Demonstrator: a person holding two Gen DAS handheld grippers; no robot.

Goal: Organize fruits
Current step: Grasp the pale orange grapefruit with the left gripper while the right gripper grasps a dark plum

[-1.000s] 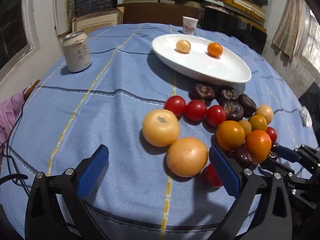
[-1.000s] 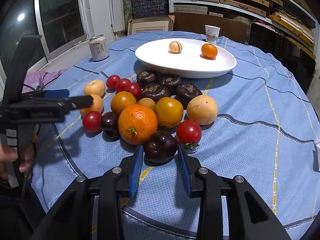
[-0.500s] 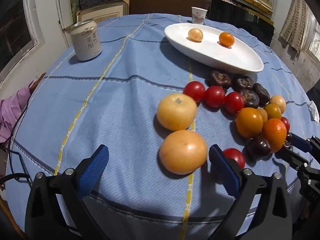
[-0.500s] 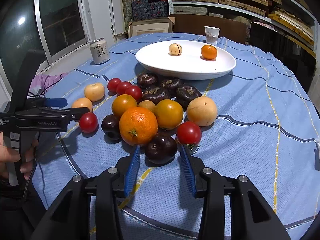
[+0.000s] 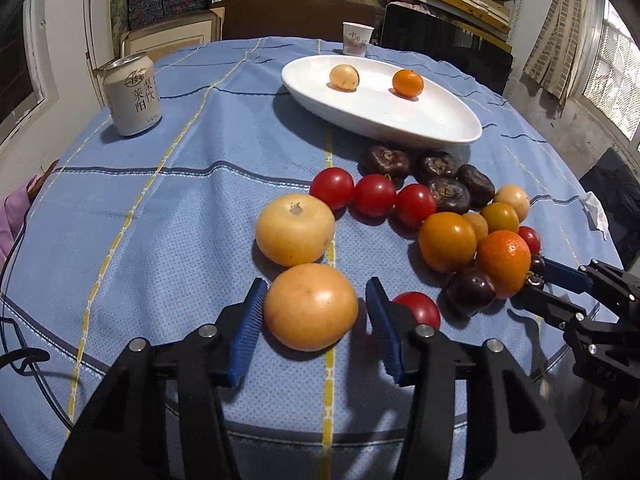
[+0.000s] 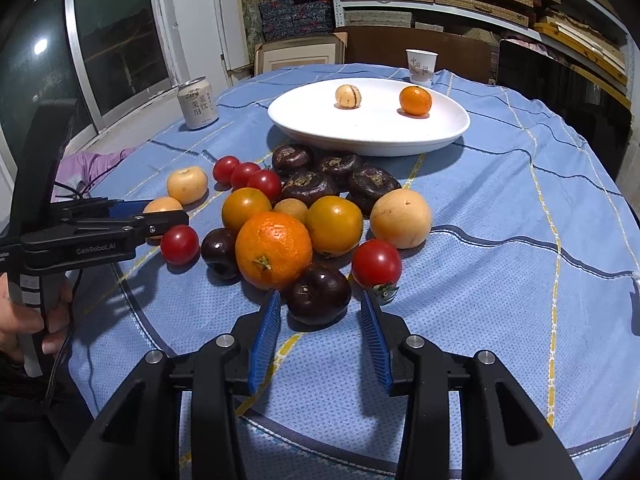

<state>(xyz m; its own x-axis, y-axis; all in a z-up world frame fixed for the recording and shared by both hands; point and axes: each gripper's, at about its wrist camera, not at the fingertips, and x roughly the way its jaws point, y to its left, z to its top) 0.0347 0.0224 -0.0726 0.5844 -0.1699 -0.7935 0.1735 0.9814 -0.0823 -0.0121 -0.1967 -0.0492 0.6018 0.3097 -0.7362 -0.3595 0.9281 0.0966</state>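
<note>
On the blue cloth, my left gripper [image 5: 317, 283] straddles a pale orange round fruit [image 5: 310, 306]. Its jaws are closing: the left pad is at the fruit's skin and a thin gap shows at the right pad. In the right wrist view, my right gripper [image 6: 320, 297] stands open around a dark plum [image 6: 318, 294], with gaps on both sides. The plum lies at the near edge of a fruit pile, beside a big orange [image 6: 273, 250] and a red tomato [image 6: 376, 263]. The white plate [image 6: 368, 128] holds a pale fruit [image 6: 348, 96] and a small orange [image 6: 415, 100].
A drink can [image 5: 132, 96] stands at the far left and a paper cup [image 5: 357, 38] behind the plate. A crumpled tissue [image 5: 598, 216] lies near the right table edge. Dark chestnuts, red tomatoes and yellow fruits crowd the middle. A hand [image 6: 24, 320] holds the left gripper.
The left gripper's jaws have narrowed from wide apart to close around the pale orange fruit. The right jaws widened slightly around the plum, which has stayed put.
</note>
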